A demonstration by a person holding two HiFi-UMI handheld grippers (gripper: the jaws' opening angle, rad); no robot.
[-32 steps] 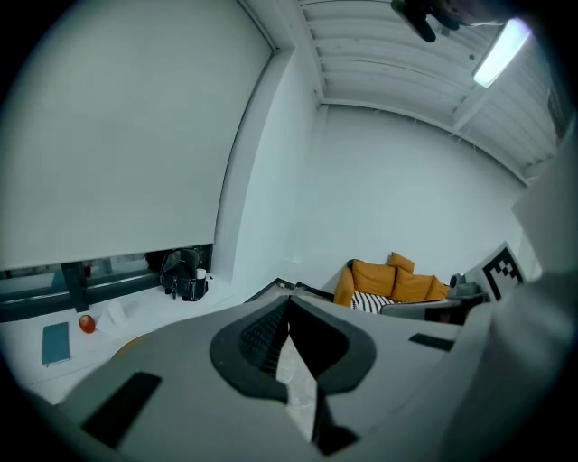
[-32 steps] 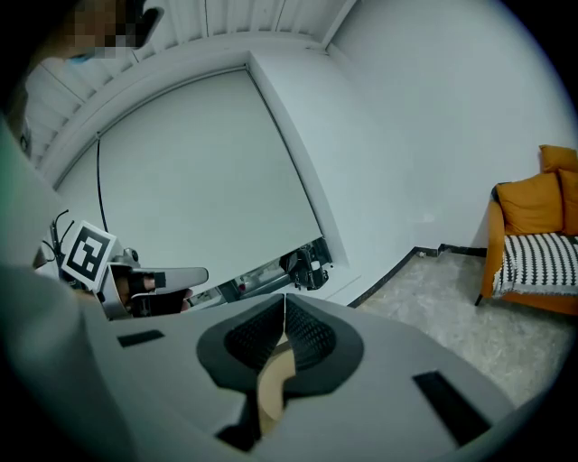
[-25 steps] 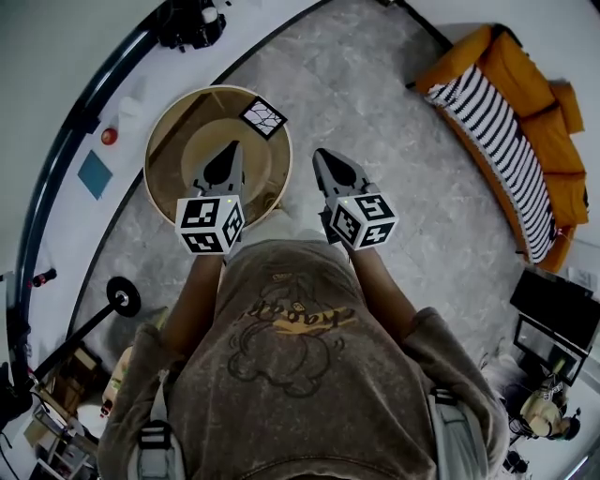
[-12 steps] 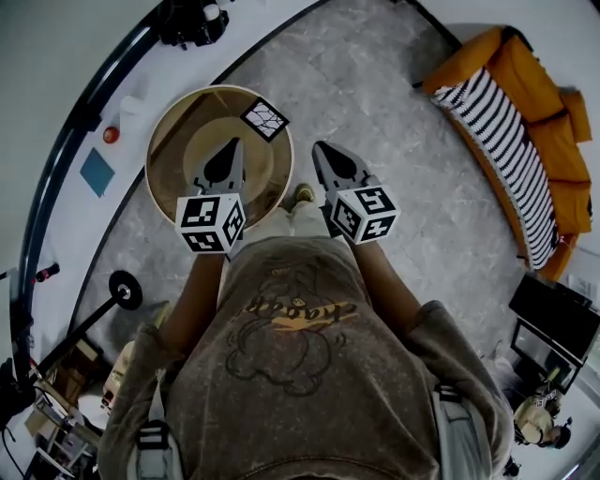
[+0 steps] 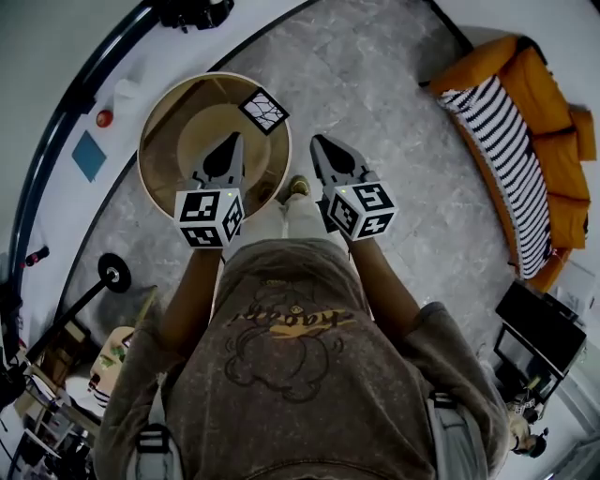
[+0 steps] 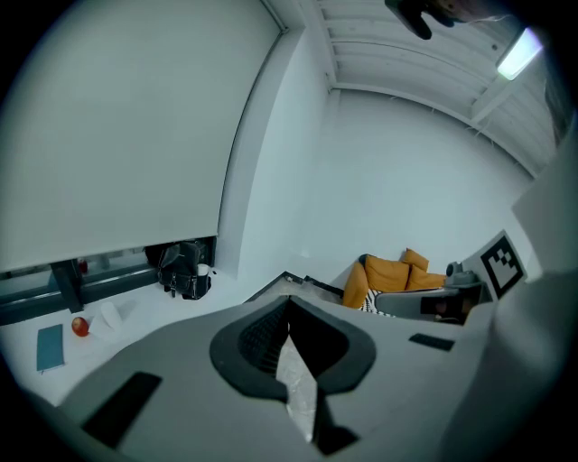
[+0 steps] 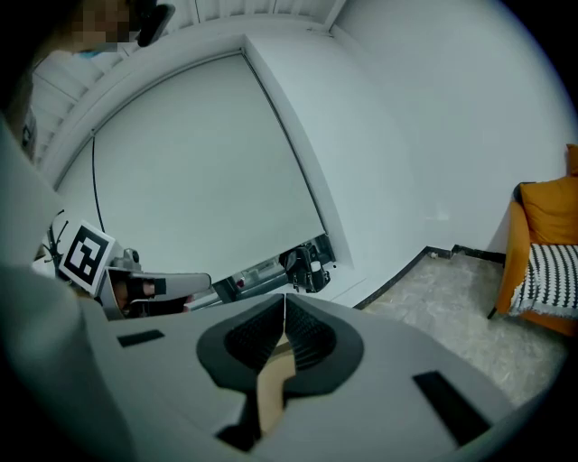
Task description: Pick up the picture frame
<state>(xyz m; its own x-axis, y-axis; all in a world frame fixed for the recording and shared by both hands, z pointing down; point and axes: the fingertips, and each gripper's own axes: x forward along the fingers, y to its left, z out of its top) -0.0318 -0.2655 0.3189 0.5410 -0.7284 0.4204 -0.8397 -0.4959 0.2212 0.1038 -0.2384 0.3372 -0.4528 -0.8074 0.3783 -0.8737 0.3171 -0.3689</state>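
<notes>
The picture frame, black-edged with a white cracked pattern, lies at the far right rim of a round wooden table. Over the table's right half, my left gripper is shut and empty, its tips short of the frame. My right gripper is shut and empty too, held over the marble floor just right of the table. Neither gripper view shows the frame. Each shows only shut jaws, the left gripper and the right gripper, pointing across the room.
An orange sofa with a striped throw stands at the right. The white window ledge at upper left holds a black bag, a red object and a blue book. A stand with a round base is at the left.
Both grippers have moved a little forward together, and the table and frame now sit slightly higher in the head view. Both grippers stayed shut.
</notes>
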